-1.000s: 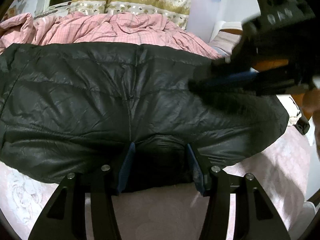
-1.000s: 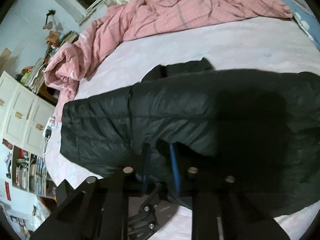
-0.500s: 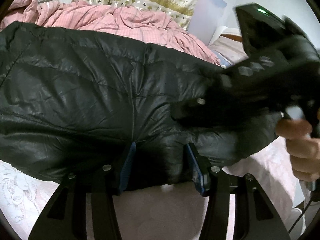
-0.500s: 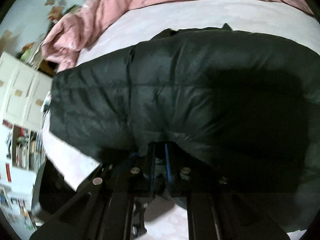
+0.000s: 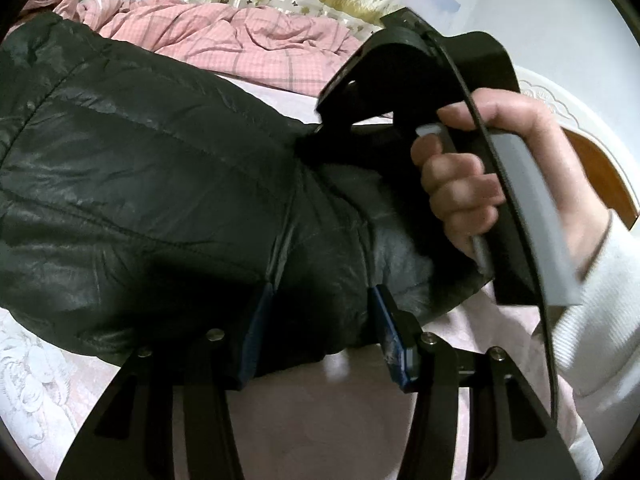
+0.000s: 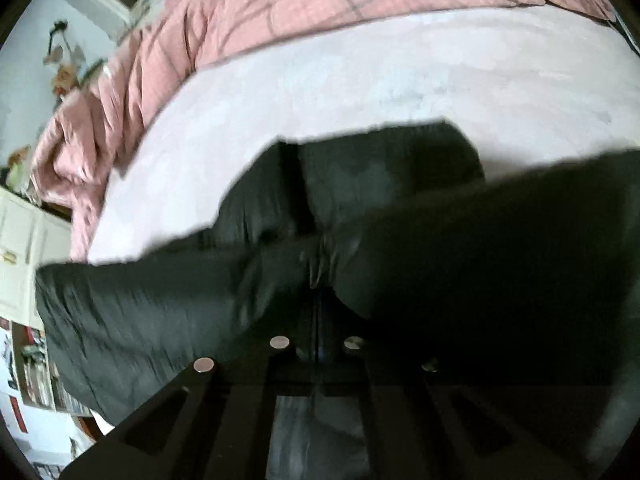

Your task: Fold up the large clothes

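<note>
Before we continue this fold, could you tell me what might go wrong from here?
The left gripper looks only loosely set around the black puffer jacket, so the slick fabric may slip out. The right gripper pinches a thin bunch, which could pull free. The two grippers sit close together and might collide.

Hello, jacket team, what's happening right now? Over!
Left gripper open around black puffer jacket edge. Right gripper shut on jacket, lifting a fold. Pink quilt bunched beyond, apart; nothing in the way.
</note>
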Action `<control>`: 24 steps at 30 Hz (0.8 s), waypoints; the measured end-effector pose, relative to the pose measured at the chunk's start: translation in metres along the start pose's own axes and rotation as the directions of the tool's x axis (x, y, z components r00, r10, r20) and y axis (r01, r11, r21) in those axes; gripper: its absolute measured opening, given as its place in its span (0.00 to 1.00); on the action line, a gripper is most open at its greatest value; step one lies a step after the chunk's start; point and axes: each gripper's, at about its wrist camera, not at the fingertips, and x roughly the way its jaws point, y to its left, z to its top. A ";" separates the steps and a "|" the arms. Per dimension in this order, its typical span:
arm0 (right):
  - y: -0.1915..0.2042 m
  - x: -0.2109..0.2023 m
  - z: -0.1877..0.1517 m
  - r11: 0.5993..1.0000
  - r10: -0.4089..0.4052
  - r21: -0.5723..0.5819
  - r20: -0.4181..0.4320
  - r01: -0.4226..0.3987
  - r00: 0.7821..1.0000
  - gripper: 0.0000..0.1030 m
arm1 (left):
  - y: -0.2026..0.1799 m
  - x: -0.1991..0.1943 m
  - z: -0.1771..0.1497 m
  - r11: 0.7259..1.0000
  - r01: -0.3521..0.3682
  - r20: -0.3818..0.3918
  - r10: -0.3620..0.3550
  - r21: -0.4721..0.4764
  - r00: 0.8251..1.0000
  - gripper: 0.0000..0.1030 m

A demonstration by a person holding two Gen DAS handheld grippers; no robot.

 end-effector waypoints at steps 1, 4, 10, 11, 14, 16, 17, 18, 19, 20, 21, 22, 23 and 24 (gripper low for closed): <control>0.000 -0.009 0.003 0.998 -0.063 -0.019 0.068 0.064 0.996 0.00 | 0.000 0.000 -0.001 1.000 -0.001 0.000 0.001 0.002 1.000 0.49; -0.013 -0.047 -0.001 0.999 -0.049 0.026 0.184 0.045 0.982 0.00 | 0.001 -0.002 -0.002 1.000 0.000 0.002 0.000 0.004 1.000 0.49; -0.034 -0.160 -0.074 0.995 0.063 -0.091 0.394 -0.029 0.917 0.37 | -0.001 -0.002 -0.005 1.000 -0.010 0.007 0.010 0.014 1.000 0.49; -0.037 -0.175 -0.092 0.994 0.083 -0.104 0.422 -0.042 0.903 0.70 | 0.000 -0.002 -0.004 1.000 -0.010 0.008 0.010 0.014 1.000 0.49; -0.062 -0.207 -0.146 0.988 0.151 -0.111 0.499 -0.109 0.853 0.93 | 0.000 -0.001 -0.002 1.000 -0.008 0.006 0.008 0.012 1.000 0.49; -0.081 -0.211 -0.171 0.990 0.141 -0.065 0.497 -0.125 0.856 0.99 | 0.000 -0.001 -0.003 1.000 -0.010 0.007 0.010 0.014 1.000 0.49; -0.091 -0.210 -0.183 0.993 0.107 -0.006 0.510 -0.120 0.854 0.99 | 0.001 -0.001 -0.003 1.000 -0.011 0.008 0.011 0.015 1.000 0.49; -0.101 -0.208 -0.190 0.991 0.071 0.061 0.525 -0.121 0.848 0.99 | 0.001 -0.001 -0.003 1.000 -0.013 0.008 0.013 0.016 1.000 0.49; -0.110 -0.207 -0.197 0.986 0.057 0.101 0.534 -0.131 0.843 0.99 | 0.000 0.000 -0.002 1.000 -0.014 0.009 0.014 0.017 1.000 0.49; -0.120 -0.203 -0.202 0.976 0.049 0.153 0.542 -0.157 0.839 0.99 | 0.000 0.001 -0.001 1.000 -0.014 0.009 0.014 0.017 1.000 0.49; -0.130 -0.198 -0.202 0.964 0.045 0.197 0.541 -0.178 0.840 0.99 | 0.000 0.001 -0.001 1.000 -0.014 0.009 0.013 0.017 1.000 0.49; -0.137 -0.192 -0.199 0.955 0.043 0.227 0.536 -0.193 0.843 0.99 | 0.000 0.001 -0.001 1.000 -0.013 0.009 0.013 0.017 1.000 0.49; -0.143 -0.185 -0.194 0.943 0.051 0.253 0.530 -0.215 0.846 0.99 | 0.000 0.001 -0.001 1.000 -0.013 0.009 0.013 0.017 1.000 0.49; -0.149 -0.181 -0.191 0.936 0.062 0.264 0.529 -0.233 0.846 0.99 | 0.001 0.001 -0.001 1.000 -0.014 0.009 0.014 0.017 1.000 0.49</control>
